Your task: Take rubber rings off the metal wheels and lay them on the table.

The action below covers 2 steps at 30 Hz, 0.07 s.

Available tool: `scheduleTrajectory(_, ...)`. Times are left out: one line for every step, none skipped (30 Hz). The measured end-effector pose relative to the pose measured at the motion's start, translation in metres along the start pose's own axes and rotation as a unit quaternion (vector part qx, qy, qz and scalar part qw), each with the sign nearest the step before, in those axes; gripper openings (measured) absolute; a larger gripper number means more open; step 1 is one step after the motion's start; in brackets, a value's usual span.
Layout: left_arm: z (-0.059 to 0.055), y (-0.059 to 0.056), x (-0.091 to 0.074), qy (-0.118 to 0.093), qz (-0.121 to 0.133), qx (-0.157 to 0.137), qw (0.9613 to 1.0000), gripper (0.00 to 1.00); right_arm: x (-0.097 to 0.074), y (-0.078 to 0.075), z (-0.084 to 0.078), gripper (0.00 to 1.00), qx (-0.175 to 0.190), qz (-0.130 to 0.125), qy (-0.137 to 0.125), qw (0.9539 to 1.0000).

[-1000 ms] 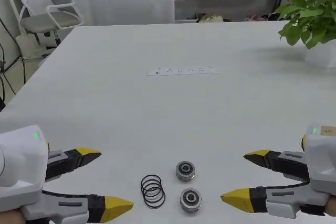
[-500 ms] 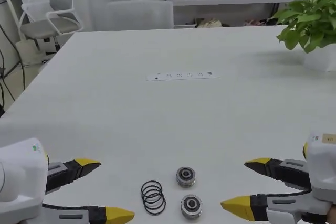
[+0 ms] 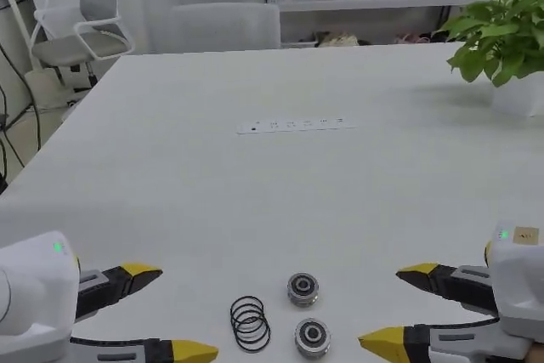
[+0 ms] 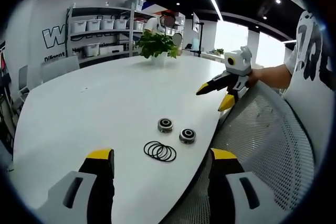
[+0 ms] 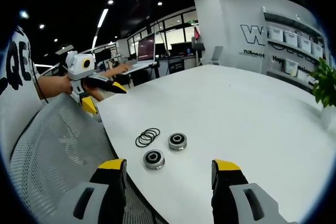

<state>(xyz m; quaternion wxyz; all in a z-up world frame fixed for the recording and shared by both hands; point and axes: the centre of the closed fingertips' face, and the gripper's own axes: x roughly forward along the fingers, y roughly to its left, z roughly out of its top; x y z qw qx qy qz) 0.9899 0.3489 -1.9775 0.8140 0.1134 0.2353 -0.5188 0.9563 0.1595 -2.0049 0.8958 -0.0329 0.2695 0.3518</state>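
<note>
Two metal wheels (image 3: 303, 288) (image 3: 312, 335) sit near the front edge of the white table (image 3: 280, 184), one behind the other. Just left of them lies a small pile of black rubber rings (image 3: 249, 322). My left gripper (image 3: 166, 312) stands open at the lower left, its yellow tips apart with nothing between them. Opposite it at the lower right, my right gripper (image 3: 391, 308) is open too. In the left gripper view the wheels (image 4: 165, 125) (image 4: 187, 135) and rings (image 4: 160, 151) lie ahead of the jaws. The right gripper view shows the wheels (image 5: 177, 140) (image 5: 154, 158) and rings (image 5: 147, 136).
A white power strip (image 3: 293, 125) lies at mid-table. A potted plant (image 3: 501, 27) stands at the far right. Office chairs (image 3: 81, 19) and shelves stand behind the table. A mesh chair back (image 4: 262, 140) sits at the table's front edge.
The head view has tilted up a little, so the wheels, rings and both grippers sit lower in the picture. Nothing on the table has moved and both grippers stay open.
</note>
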Motion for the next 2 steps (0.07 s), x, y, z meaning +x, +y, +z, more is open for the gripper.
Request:
scheduleTrajectory(-0.0003,-0.0001,0.0001,0.001,0.0,0.0,1.0,0.7,-0.0005,-0.001,-0.0001,0.63,0.003,-0.003,0.0,1.0)
scheduleTrajectory(-0.0005,-0.0003,0.0002,0.002,0.0,0.001,1.0,0.7,-0.0008,-0.0016,-0.0001,0.62,0.004,-0.005,0.0,1.0)
